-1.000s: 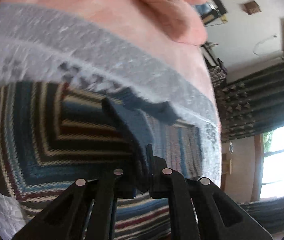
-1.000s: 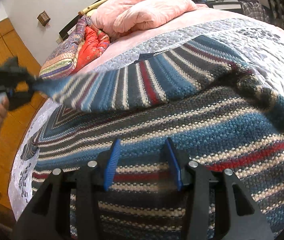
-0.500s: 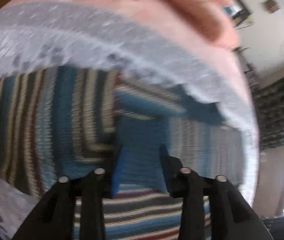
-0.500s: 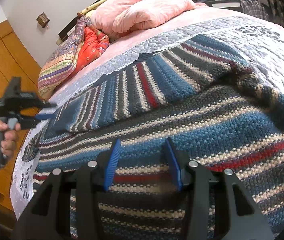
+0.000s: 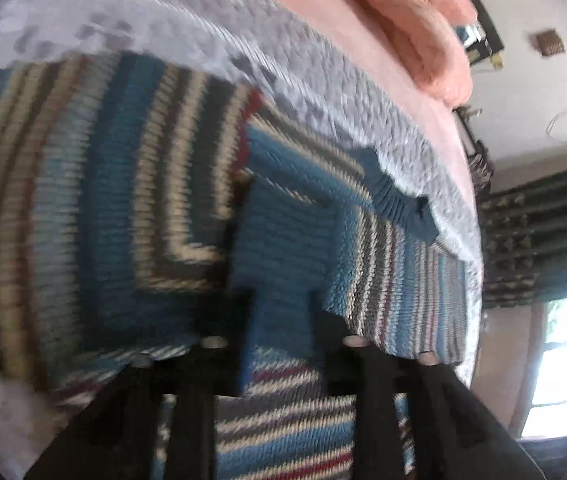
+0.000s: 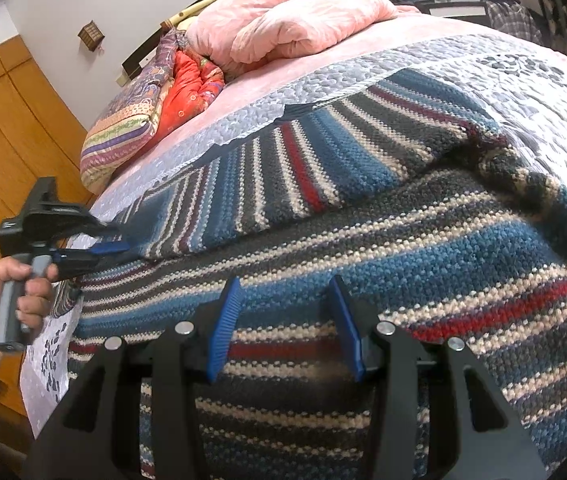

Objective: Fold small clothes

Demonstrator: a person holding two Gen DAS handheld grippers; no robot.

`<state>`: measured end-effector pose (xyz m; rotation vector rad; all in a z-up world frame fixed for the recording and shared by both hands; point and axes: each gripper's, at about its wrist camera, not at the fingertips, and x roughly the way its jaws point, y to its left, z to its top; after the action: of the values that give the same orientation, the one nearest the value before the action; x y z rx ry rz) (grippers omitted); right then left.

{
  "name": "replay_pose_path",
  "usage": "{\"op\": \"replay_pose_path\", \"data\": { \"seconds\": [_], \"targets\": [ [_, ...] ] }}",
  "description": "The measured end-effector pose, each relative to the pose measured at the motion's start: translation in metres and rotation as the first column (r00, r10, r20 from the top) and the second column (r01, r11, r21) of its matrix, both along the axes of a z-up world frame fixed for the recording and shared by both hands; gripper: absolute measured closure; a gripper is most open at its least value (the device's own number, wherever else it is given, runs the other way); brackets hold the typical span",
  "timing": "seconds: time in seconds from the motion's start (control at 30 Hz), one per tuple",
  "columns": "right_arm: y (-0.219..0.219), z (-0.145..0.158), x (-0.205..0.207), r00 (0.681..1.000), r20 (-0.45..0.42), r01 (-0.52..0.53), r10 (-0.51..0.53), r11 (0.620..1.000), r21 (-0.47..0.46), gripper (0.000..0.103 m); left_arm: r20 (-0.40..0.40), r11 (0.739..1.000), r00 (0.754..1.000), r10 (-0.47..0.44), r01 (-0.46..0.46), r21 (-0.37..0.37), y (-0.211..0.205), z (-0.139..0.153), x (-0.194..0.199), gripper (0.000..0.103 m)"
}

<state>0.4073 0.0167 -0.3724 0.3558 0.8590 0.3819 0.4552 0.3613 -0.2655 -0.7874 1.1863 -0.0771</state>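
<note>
On the bed, a striped knit sweater [image 6: 363,240] lies spread, one sleeve [image 6: 283,168] folded across the body.

It looks thick, soft and rather heavy, so I would grip a hem or cuff edge, not the middle. Left tool [image 6: 111,248] and right tool [image 6: 287,328] both stand apart, holding nothing, above the grey quilt [image 6: 483,64].
</note>
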Motion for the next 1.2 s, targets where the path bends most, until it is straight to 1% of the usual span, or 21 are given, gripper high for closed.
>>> {"op": "replay_pose_path", "data": {
  "seconds": [0.03, 0.07, 0.1, 0.13, 0.2, 0.23, 0.3, 0.43, 0.47, 0.53, 0.6, 0.67, 0.7, 0.77, 0.9, 0.97, 1.0, 1.03, 1.07, 1.1, 1.2],
  "targets": [
    [0.001, 0.000, -0.001, 1.000, 0.001, -0.003, 0.003, 1.000, -0.003, 0.055, 0.037, 1.000, 0.999, 0.025, -0.024, -0.011, 0.014, 0.012, -0.012, 0.049],
    [0.002, 0.001, -0.003, 1.000, 0.003, -0.008, 0.008, 1.000, -0.006, 0.055, 0.063, 0.999, 0.997, 0.045, -0.044, -0.021, 0.025, 0.018, -0.020, 0.039],
    [0.003, 0.002, -0.004, 1.000, 0.005, -0.012, 0.013, 1.000, -0.010, 0.055, 0.084, 0.997, 0.994, 0.073, -0.071, -0.030, 0.035, 0.027, -0.022, 0.037],
    [0.003, 0.002, -0.005, 1.000, 0.007, -0.015, 0.015, 1.000, -0.014, 0.054, 0.100, 0.994, 0.990, 0.103, -0.100, -0.034, 0.050, 0.033, -0.033, 0.035],
    [0.006, 0.003, -0.007, 1.000, 0.006, -0.021, 0.021, 1.000, -0.019, 0.054, 0.114, 0.985, 0.978, 0.173, -0.173, -0.010, 0.089, 0.042, -0.056, 0.034],
    [0.007, 0.004, -0.008, 1.000, 0.006, -0.023, 0.024, 1.000, -0.016, 0.054, 0.118, 0.975, 0.969, 0.219, -0.223, 0.014, 0.115, 0.046, -0.072, 0.034],
    [0.012, 0.007, -0.012, 0.999, 0.016, -0.034, 0.034, 0.999, -0.023, 0.054, 0.118, 0.953, 0.947, 0.300, -0.303, 0.013, 0.151, 0.047, -0.095, 0.033],
    [0.021, 0.013, -0.018, 0.998, 0.036, -0.057, 0.059, 0.997, -0.045, 0.054, 0.103, 0.875, 0.869, 0.484, -0.484, -0.034, 0.233, 0.037, -0.150, 0.032],
    [0.024, 0.012, -0.020, 0.997, 0.033, -0.062, 0.064, 0.997, -0.051, 0.054, 0.105, 0.848, 0.841, 0.530, -0.529, -0.037, 0.254, 0.033, -0.163, 0.032],
    [0.027, 0.010, -0.020, 0.997, 0.026, -0.067, 0.068, 0.996, -0.060, 0.054, 0.117, 0.801, 0.794, 0.597, -0.597, -0.039, 0.284, 0.026, -0.180, 0.032],
    [0.031, 0.007, -0.020, 0.997, 0.020, -0.072, 0.074, 0.995, -0.072, 0.054, 0.112, 0.767, 0.760, 0.641, -0.641, -0.037, 0.308, 0.017, -0.188, 0.032],
    [0.034, 0.006, -0.019, 0.997, 0.018, -0.075, 0.076, 0.994, -0.079, 0.054, 0.094, 0.742, 0.738, 0.669, -0.670, -0.016, 0.326, 0.005, -0.192, 0.032],
    [0.036, 0.006, -0.019, 0.997, 0.019, -0.076, 0.078, 0.994, -0.081, 0.054, 0.087, 0.736, 0.732, 0.675, -0.677, -0.009, 0.335, 0.000, -0.195, 0.032],
    [0.039, 0.006, -0.020, 0.996, 0.022, -0.079, 0.082, 0.993, -0.089, 0.054, 0.076, 0.729, 0.727, 0.683, -0.684, -0.010, 0.346, -0.015, -0.191, 0.032],
    [0.044, 0.004, -0.020, 0.996, 0.021, -0.086, 0.089, 0.991, -0.102, 0.054, 0.118, 0.721, 0.715, 0.689, -0.693, -0.009, 0.360, -0.022, -0.186, 0.029],
    [0.045, 0.003, -0.020, 0.996, 0.017, -0.087, 0.090, 0.990, -0.107, 0.054, 0.131, 0.723, 0.717, 0.684, -0.691, 0.009, 0.363, -0.021, -0.182, 0.035],
    [0.046, 0.002, -0.020, 0.996, 0.015, -0.086, 0.089, 0.990, -0.110, 0.054, 0.134, 0.722, 0.717, 0.684, -0.692, 0.020, 0.363, -0.019, -0.182, 0.044],
    [0.046, 0.002, -0.020, 0.996, 0.015, -0.085, 0.087, 0.990, -0.111, 0.054, 0.131, 0.723, 0.721, 0.681, -0.690, 0.033, 0.363, -0.018, -0.181, 0.070],
    [0.046, 0.002, -0.020, 0.996, 0.014, -0.084, 0.086, 0.990, -0.112, 0.054, 0.118, 0.726, 0.725, 0.679, -0.686, 0.039, 0.365, -0.020, -0.179, 0.085],
    [0.046, 0.003, -0.020, 0.996, 0.015, -0.083, 0.085, 0.990, -0.113, 0.054, 0.117, 0.724, 0.723, 0.681, -0.688, 0.044, 0.364, -0.020, -0.183, 0.091],
    [0.046, 0.007, -0.023, 0.996, 0.019, -0.082, 0.085, 0.989, -0.123, 0.054, 0.131, 0.724, 0.724, 0.678, -0.688, 0.055, 0.365, -0.011, -0.185, 0.094]
  ]
}}
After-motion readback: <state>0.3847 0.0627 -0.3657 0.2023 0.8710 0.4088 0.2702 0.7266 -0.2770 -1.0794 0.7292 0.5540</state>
